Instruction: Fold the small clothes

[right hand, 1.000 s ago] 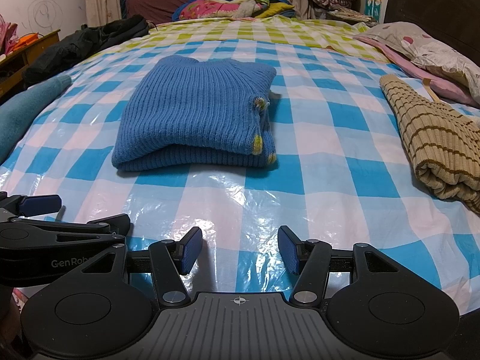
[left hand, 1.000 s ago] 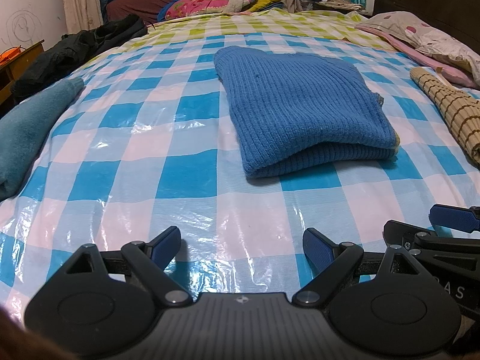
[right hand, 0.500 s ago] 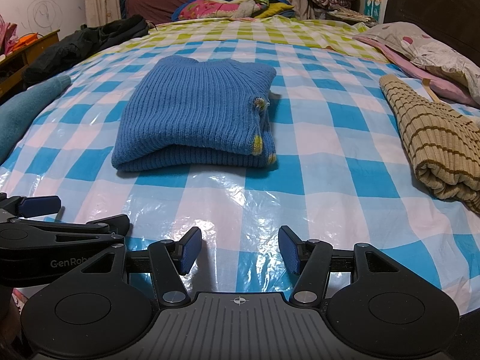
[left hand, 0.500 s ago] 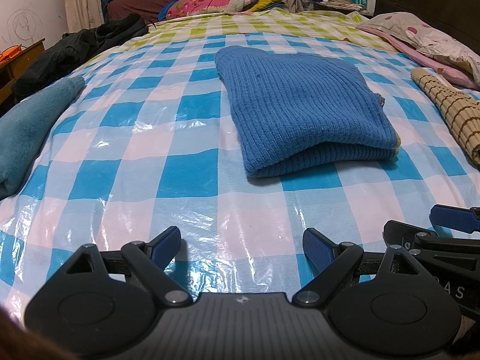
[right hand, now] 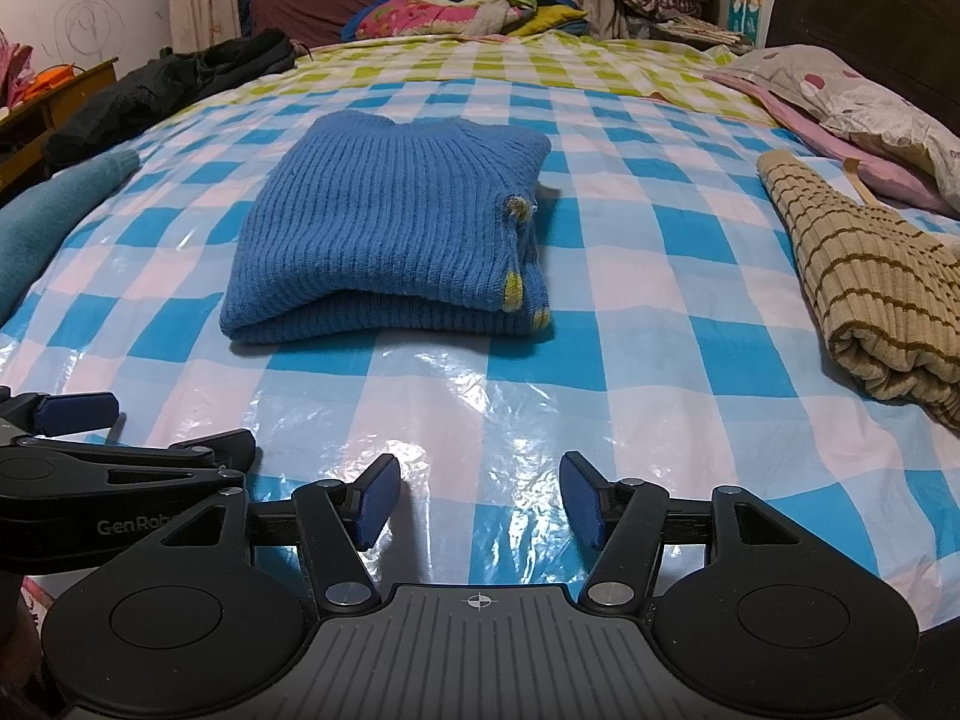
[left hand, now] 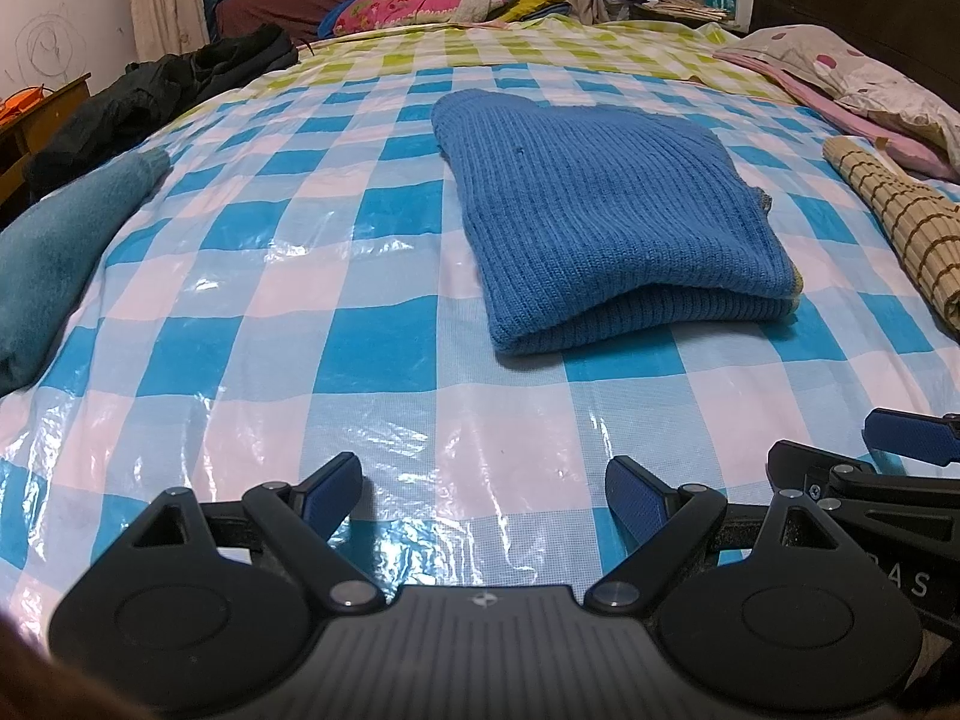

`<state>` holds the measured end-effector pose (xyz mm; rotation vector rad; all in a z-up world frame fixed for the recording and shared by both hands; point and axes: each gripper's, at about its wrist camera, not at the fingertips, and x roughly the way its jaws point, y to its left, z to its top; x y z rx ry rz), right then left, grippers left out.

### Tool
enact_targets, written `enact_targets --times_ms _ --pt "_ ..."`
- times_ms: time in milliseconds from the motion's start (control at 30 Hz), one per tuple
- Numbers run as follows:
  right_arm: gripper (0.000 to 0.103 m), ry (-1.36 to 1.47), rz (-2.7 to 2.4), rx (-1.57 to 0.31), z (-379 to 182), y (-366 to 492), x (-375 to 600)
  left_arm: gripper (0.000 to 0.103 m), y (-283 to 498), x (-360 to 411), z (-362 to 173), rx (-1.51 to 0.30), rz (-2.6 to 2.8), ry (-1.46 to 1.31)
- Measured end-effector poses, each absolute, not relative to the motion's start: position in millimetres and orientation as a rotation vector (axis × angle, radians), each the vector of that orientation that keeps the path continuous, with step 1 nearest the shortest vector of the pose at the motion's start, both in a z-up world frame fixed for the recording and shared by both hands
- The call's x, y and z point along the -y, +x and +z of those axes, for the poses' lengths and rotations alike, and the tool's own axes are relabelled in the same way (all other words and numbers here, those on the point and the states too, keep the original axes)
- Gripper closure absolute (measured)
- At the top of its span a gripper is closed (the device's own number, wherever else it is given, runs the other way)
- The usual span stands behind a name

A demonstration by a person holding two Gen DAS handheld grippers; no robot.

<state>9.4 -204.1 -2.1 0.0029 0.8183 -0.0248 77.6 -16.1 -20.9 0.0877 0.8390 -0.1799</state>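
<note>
A blue knitted sweater (left hand: pixel 606 222) (right hand: pixel 390 222) lies folded on the blue-and-white checked plastic sheet (left hand: pixel 384 324) that covers the bed. Small yellow trim shows at its right edge. My left gripper (left hand: pixel 483 492) hovers open near the front edge of the bed, well short of the sweater, with nothing between its fingers. My right gripper (right hand: pixel 480 501) stands beside it on the right; its jaws are opening and nothing is between them. Each gripper shows at the edge of the other's view.
A folded tan striped sweater (right hand: pixel 870 276) lies at the right, a teal garment (left hand: pixel 54 240) at the left edge. A dark jacket (left hand: pixel 156 90) lies far left, pillows (right hand: pixel 852 102) far right, and a heap of bedding (right hand: pixel 468 6) at the back.
The right gripper's fingers have spread slightly wider. Neither hand has moved and the sweater lies as before.
</note>
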Motion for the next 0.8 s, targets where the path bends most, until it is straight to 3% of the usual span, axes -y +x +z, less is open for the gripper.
enact_targets --times_ms 800 --pt "0.043 -0.003 -0.028 -0.819 -1.7 10.7 202.9 0.01 78.7 14.8 -21.6 -0.841 -0.178 0.085"
